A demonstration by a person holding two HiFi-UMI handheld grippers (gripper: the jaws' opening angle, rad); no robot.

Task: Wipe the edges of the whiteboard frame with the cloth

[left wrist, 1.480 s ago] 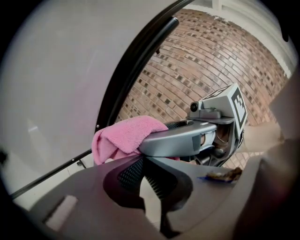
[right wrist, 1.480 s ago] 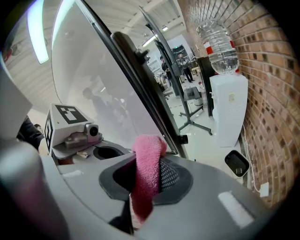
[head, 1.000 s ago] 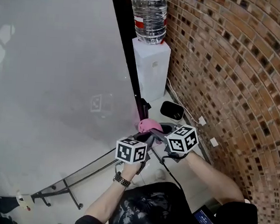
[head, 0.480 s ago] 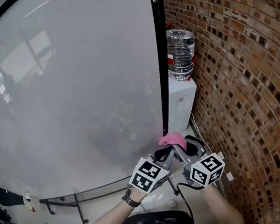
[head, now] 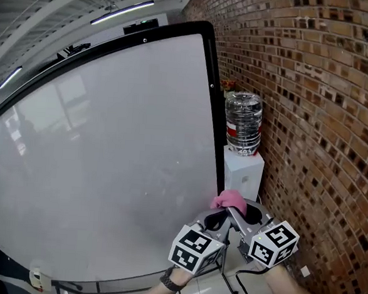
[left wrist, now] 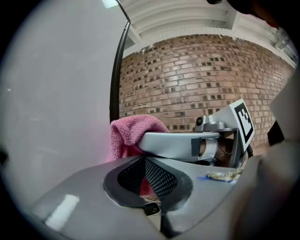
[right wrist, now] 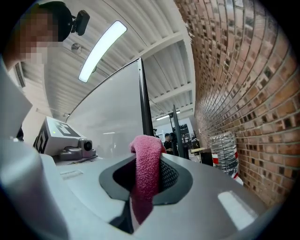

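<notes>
Cloth at the right edge of the whiteboard frame

Head view: my right gripper (head: 233, 211) holds the pink cloth (head: 229, 199) just beside the black frame (head: 216, 114), low on its right side, with my left gripper (head: 215, 219) close beside it and a water bottle (head: 243, 123) behind. Left gripper view: my jaws are together; a sliver of pink shows between the pads, and I cannot tell whether it is pinched. Right gripper view: my jaws are clamped on the cloth, which folds over between them.
</notes>
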